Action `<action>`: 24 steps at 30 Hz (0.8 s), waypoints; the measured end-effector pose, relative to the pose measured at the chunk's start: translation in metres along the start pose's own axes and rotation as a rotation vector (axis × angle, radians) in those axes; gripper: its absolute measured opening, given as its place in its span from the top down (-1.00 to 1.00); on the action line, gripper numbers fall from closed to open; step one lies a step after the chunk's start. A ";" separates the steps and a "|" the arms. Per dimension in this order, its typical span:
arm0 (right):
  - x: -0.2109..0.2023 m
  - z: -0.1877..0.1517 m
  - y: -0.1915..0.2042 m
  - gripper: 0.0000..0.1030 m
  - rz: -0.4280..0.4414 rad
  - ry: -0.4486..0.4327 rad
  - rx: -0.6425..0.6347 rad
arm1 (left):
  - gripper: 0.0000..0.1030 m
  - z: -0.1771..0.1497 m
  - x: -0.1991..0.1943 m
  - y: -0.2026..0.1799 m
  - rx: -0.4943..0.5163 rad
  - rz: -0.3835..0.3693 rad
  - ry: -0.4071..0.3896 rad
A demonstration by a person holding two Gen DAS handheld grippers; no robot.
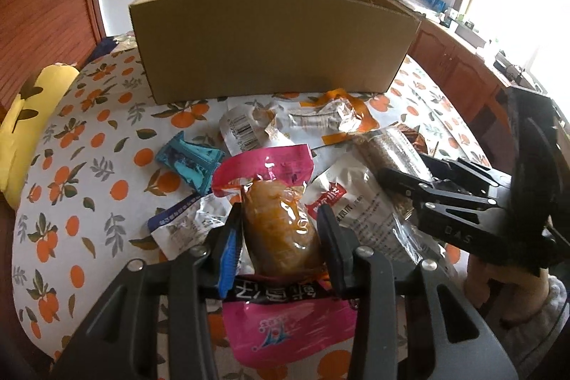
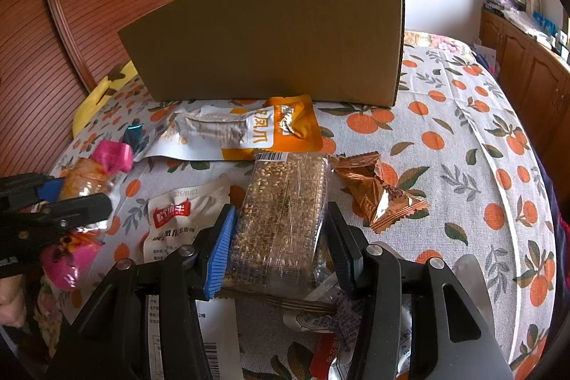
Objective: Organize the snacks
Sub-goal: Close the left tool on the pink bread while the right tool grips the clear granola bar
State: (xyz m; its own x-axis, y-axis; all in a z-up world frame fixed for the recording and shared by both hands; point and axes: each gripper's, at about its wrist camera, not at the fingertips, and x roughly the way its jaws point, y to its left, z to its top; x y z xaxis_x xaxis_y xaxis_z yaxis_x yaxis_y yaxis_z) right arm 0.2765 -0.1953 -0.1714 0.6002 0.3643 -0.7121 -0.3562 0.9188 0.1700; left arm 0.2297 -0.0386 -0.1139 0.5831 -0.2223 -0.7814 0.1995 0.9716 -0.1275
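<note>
Nearest, in the left wrist view: left gripper (image 1: 281,237), jaws pinching a pink packet (image 1: 274,202) across its bulging orange-brown middle, the packet apparently lifted just clear of the pile, one pink end dangling under the gripper. Risk here: slick film over a soft filling, so a possible slide out of the pinch on the way over the wall; a harder squeeze might burst the seal.

Nearest, in the right wrist view: right gripper (image 2: 281,241), jaws closed on a clear-wrapped sesame bar pack (image 2: 285,212) held by its long sides, far end pointing away. Whether the pack rests on the wrappers below or hangs free (hard to tell). Risk: loose white sachets (image 2: 181,223) lying just beside and under the pack, liable to be dragged or flicked off the edge.

Middle ground: a teal wrapper (image 1: 194,164), a copper-foil candy (image 2: 381,191) and an orange-and-white pouch (image 2: 249,134), scattered on the orange-print cloth (image 2: 463,138) covering the desk.

Farthest: an open cardboard box (image 1: 270,48), upright, near wall tall. Risk: a low carry catching a dangling packet end on the rim and tipping or shoving the light box; both grippers close together, so a possible clash if both go at once.
</note>
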 end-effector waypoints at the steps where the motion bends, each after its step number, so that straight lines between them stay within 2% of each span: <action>1: 0.000 0.000 0.000 0.04 0.000 0.000 0.000 | 0.23 0.000 -0.002 0.001 -0.003 -0.002 -0.006; 24: -0.020 -0.006 0.009 0.06 -0.006 -0.122 -0.060 | 0.22 0.002 -0.037 0.001 0.058 0.029 -0.128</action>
State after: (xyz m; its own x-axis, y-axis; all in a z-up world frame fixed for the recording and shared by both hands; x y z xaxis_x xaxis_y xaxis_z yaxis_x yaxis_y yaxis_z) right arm 0.2574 -0.1948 -0.1596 0.6833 0.3783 -0.6244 -0.3928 0.9115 0.1224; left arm 0.2098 -0.0293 -0.0839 0.6844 -0.2064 -0.6993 0.2241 0.9722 -0.0676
